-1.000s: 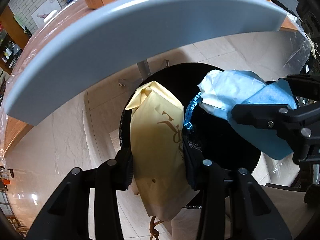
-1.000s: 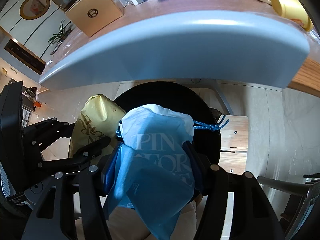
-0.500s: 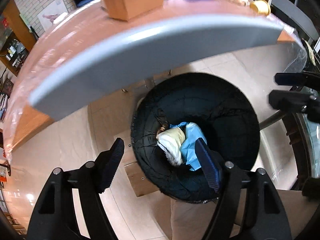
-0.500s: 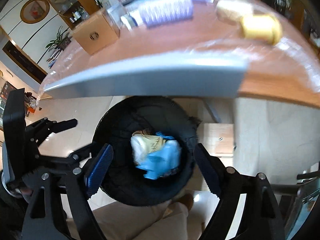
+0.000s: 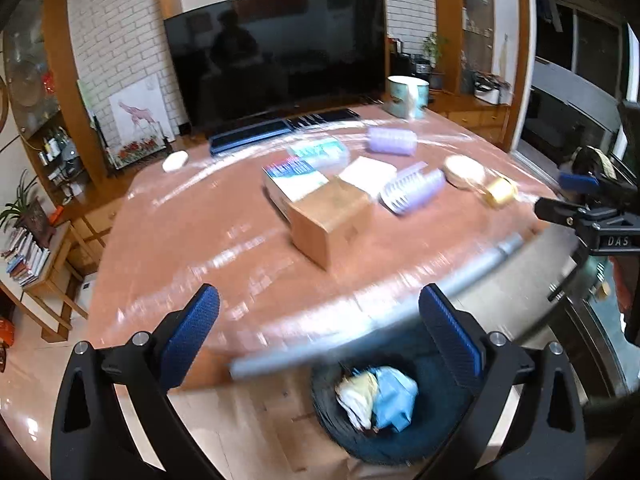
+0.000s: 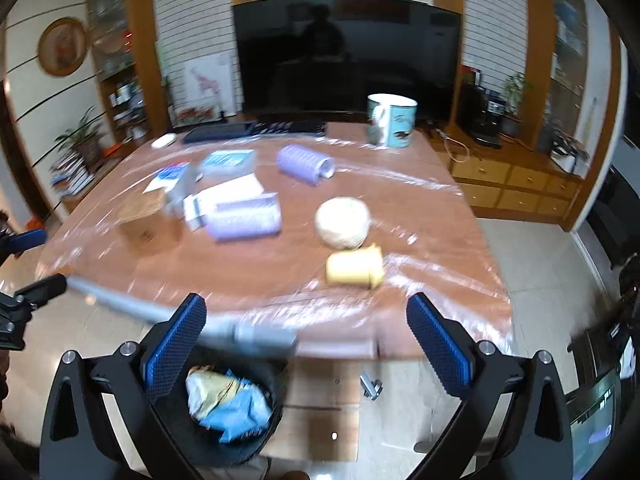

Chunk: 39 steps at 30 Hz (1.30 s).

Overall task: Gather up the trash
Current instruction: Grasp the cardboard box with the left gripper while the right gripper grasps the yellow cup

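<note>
A wooden surface (image 6: 420,240) is filling the middle of both views, wrapped in shiny clear film. A cardboard box (image 5: 330,220) is sitting near its front edge, a white book-like box (image 5: 296,182) lying just behind it. Two lilac ribbed rolls are lying on their sides, one (image 6: 306,165) far back, one (image 6: 246,218) nearer the middle. A round beige lump (image 6: 343,227) is resting just behind a toppled yellow cup (image 6: 355,268). A teal mug (image 6: 394,125) is standing upright at the far edge. A dark keyboard (image 5: 250,134) is lying before a big black television (image 6: 346,54). Potted plants are showing on the side shelves.
</note>
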Each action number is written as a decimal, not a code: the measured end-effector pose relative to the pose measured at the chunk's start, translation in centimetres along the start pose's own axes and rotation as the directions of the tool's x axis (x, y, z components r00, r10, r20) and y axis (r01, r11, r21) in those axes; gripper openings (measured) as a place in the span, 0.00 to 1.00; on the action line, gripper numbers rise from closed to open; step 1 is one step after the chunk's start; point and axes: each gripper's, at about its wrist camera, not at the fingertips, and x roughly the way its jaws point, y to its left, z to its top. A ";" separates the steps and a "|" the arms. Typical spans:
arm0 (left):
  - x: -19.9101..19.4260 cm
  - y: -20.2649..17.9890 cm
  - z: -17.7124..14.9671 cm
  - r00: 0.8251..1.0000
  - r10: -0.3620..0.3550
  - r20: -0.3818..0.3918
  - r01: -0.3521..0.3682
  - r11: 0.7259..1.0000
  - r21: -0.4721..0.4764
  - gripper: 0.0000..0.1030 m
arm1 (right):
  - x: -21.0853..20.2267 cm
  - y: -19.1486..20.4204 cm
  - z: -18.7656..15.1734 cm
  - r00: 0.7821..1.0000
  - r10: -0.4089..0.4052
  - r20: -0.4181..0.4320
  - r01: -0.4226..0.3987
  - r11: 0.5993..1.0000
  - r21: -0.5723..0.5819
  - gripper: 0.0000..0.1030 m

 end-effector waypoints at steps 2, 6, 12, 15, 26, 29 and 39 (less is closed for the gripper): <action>1.2 1.1 0.8 1.000 -0.005 -0.010 0.005 1.000 -0.010 0.97 | 1.7 -0.4 0.7 1.000 0.004 -0.021 -0.003 1.000 0.018 0.96; 4.1 1.8 2.2 0.999 -0.021 -0.035 0.021 1.000 0.006 0.97 | 4.4 -1.1 1.1 0.998 0.010 -0.063 -0.006 0.998 0.059 0.96; 7.1 1.7 2.4 0.997 -0.027 -0.072 0.033 0.996 0.080 0.97 | 6.2 -1.1 1.0 0.995 -0.014 -0.094 0.018 0.999 0.046 0.96; 8.4 2.0 2.6 0.995 -0.045 -0.091 0.055 0.993 0.104 0.97 | 6.8 -1.2 1.1 0.994 -0.019 -0.104 0.023 0.999 0.036 0.96; 10.3 1.4 3.7 0.982 -0.159 -0.100 0.174 0.972 0.157 0.95 | 7.5 -2.3 1.0 0.995 0.018 -0.096 -0.010 0.996 0.086 0.93; 10.6 1.2 3.9 0.975 -0.192 -0.112 0.208 0.965 0.161 0.83 | 7.7 -2.2 1.1 0.994 0.044 -0.098 -0.035 0.995 0.089 0.84; 11.2 1.3 3.8 0.948 -0.282 -0.147 0.297 0.950 0.093 0.47 | 7.8 -2.6 1.1 0.989 0.113 -0.092 -0.098 0.983 0.157 0.46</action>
